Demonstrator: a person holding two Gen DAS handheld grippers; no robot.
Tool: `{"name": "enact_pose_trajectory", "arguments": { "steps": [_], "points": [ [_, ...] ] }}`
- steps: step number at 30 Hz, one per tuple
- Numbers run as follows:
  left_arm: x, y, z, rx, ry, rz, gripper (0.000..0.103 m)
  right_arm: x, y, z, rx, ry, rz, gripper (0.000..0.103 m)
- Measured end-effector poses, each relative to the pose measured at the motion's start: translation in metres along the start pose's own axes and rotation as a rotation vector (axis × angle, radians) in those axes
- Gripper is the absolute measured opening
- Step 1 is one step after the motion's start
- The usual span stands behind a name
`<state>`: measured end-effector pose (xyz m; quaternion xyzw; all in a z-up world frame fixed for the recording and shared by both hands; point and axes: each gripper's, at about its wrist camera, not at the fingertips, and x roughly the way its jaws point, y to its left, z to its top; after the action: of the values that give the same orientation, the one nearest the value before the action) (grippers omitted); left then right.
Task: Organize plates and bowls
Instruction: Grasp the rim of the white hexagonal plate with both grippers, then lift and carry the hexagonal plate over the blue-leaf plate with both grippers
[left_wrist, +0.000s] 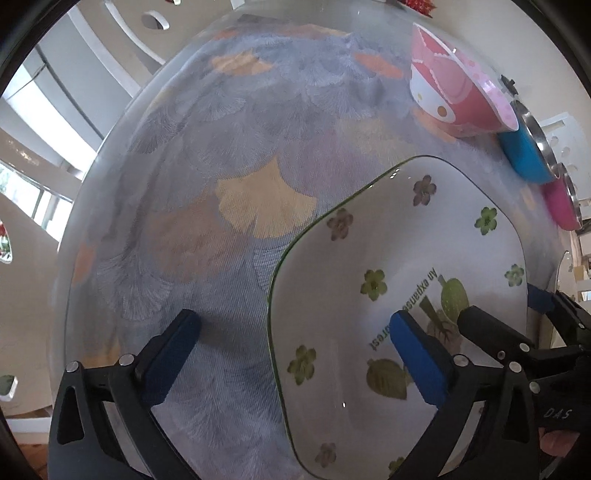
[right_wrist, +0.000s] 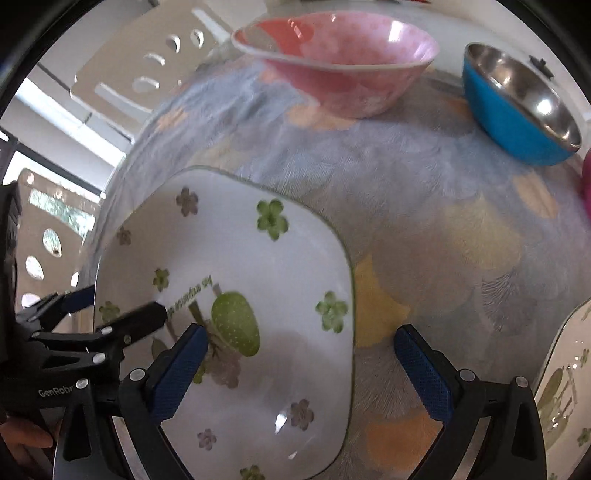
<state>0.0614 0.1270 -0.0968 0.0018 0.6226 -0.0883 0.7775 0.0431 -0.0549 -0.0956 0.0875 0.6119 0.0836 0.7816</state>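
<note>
1. We see a glossy white square plate (left_wrist: 406, 266) with rounded corners, a thin green rim and printed flowers.
2. Beyond the plate stand a pink patterned bowl (right_wrist: 343, 66) and a blue bowl (right_wrist: 517, 110) lined with shiny steel.
3. The plate lies on a woven grey-blue tablecloth (left_wrist: 229, 155) with pale leaf prints; white cut-out chairs (right_wrist: 140, 74) stand past it.
4. Our left gripper (left_wrist: 295, 332) and right gripper (right_wrist: 295, 343) both gape wide, each straddling an opposite edge of the plate and gripping nothing.

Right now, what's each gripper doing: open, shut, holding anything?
Left gripper: open, straddling the square plate's left edge, gripping nothing.
Right gripper: open, straddling the same plate's right edge, gripping nothing.
</note>
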Motion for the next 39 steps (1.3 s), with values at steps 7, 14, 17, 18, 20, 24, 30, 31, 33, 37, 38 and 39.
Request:
{"name": "enact_pose_trajectory", "arguments": {
  "steps": [7, 14, 17, 18, 20, 24, 30, 31, 33, 37, 38, 39],
  "points": [
    [-0.003, -0.004, -0.001, -0.017, -0.025, 0.006, 0.103, 0.001, 0.002, -0.003, -0.028, -0.026, -0.010, 0.103],
    [0.001, 0.002, 0.003, 0.000, -0.026, 0.001, 0.103, 0.001, 0.002, -0.002, -0.064, -0.029, -0.023, 0.103],
    [0.002, 0.003, 0.003, -0.005, -0.018, 0.000, 0.103, 0.002, 0.003, 0.001, -0.065, -0.005, -0.024, 0.103],
    [0.002, 0.003, 0.004, -0.005, -0.013, 0.000, 0.103, 0.001, 0.004, 0.001, -0.066, -0.002, -0.033, 0.097],
    [0.002, 0.002, 0.004, -0.003, -0.008, -0.001, 0.102, 0.001, 0.007, 0.002, -0.077, -0.004, -0.076, 0.081],
    [-0.012, 0.008, -0.001, -0.028, -0.074, -0.028, 0.051, -0.008, -0.003, 0.000, -0.028, -0.035, 0.017, 0.037],
    [-0.014, -0.002, -0.003, 0.020, -0.136, -0.070, 0.038, -0.010, -0.017, -0.002, 0.039, -0.046, 0.111, 0.025],
    [-0.014, -0.001, -0.003, 0.010, -0.141, -0.079, 0.038, -0.011, -0.018, -0.002, 0.040, -0.045, 0.113, 0.025],
    [-0.014, 0.003, -0.001, -0.006, -0.133, -0.098, 0.037, -0.013, -0.017, -0.004, 0.032, -0.045, 0.121, 0.025],
    [-0.022, 0.010, 0.001, 0.001, -0.153, -0.129, 0.037, -0.020, -0.011, -0.007, -0.012, -0.060, 0.156, 0.025],
    [-0.025, 0.013, 0.001, -0.001, -0.165, -0.130, 0.037, -0.023, -0.011, -0.009, -0.009, -0.067, 0.165, 0.025],
    [-0.029, 0.013, 0.000, -0.011, -0.180, -0.127, 0.038, -0.024, -0.012, -0.009, 0.000, -0.070, 0.174, 0.025]
  ]
}}
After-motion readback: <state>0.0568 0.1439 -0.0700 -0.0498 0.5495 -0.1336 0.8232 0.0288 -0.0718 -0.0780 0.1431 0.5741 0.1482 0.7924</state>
